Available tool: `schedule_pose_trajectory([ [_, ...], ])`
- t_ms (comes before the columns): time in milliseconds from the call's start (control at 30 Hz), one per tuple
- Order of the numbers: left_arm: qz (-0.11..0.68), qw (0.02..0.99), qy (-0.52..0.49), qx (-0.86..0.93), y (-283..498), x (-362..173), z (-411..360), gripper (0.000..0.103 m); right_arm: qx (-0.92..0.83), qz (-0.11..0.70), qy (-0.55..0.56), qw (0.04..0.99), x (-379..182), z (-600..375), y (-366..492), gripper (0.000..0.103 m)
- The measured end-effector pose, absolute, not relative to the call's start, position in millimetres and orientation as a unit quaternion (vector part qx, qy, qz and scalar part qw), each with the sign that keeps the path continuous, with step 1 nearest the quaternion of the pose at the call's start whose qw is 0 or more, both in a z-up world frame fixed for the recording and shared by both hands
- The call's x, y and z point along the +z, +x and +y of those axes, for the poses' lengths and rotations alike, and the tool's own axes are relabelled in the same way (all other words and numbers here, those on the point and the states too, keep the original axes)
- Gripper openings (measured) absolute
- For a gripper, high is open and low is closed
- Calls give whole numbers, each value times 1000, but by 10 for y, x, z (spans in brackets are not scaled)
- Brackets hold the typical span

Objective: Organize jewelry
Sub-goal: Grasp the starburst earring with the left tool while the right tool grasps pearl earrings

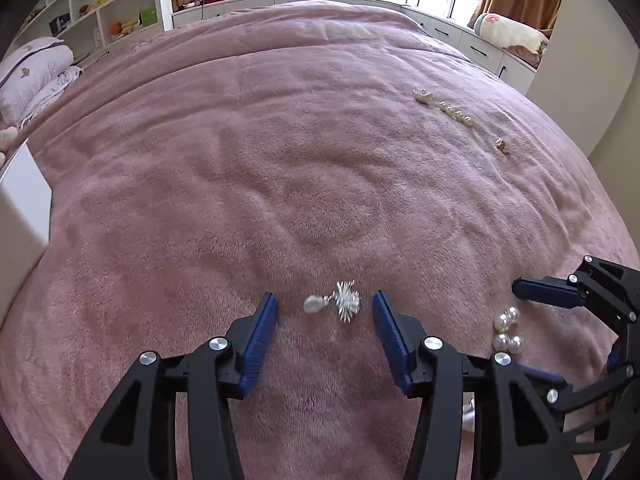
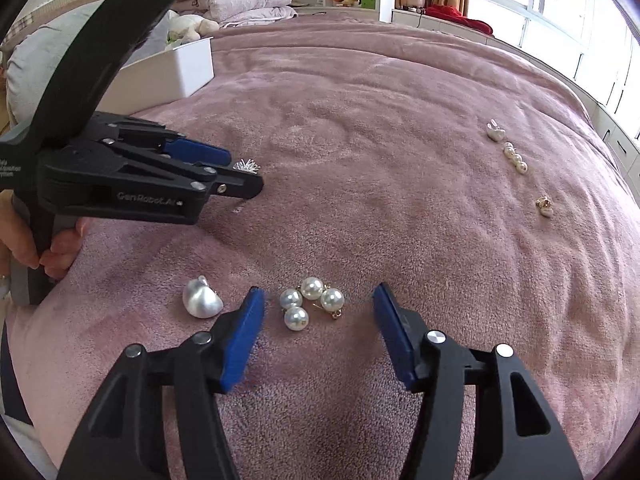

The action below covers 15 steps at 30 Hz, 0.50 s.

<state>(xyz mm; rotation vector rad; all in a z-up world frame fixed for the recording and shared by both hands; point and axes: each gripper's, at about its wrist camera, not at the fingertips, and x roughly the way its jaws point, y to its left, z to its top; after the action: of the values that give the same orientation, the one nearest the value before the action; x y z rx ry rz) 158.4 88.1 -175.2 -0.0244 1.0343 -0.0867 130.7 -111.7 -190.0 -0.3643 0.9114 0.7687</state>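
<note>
Bright window daylight; fisheye-warped edges

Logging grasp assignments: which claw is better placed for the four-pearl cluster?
Right. The right claw is open and straddles the pearl cluster; the left claw is open around the spiky silver earring.

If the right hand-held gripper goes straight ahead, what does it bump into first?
Most likely the pearl cluster, lying on the blanket between the open fingers of the right hand-held gripper. Its height above the pearls is hard to judge.
</note>
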Motion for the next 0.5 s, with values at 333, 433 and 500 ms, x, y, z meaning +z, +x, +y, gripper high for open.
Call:
schedule_pose_trajectory([
  [333, 496, 866, -27, -61, 1612, -1790, 886, 34, 366, 435, -160, 807, -1911, -1142, 1348, 44],
  [433, 495, 866, -29, -64, 1611, -1789, 892, 33, 369, 440, -151, 805, -1911, -1157, 1365, 28],
  [500, 493, 867, -22, -65, 1613, -1783, 871, 33, 370, 444, -144, 803, -1909, -1165, 1378, 27],
])
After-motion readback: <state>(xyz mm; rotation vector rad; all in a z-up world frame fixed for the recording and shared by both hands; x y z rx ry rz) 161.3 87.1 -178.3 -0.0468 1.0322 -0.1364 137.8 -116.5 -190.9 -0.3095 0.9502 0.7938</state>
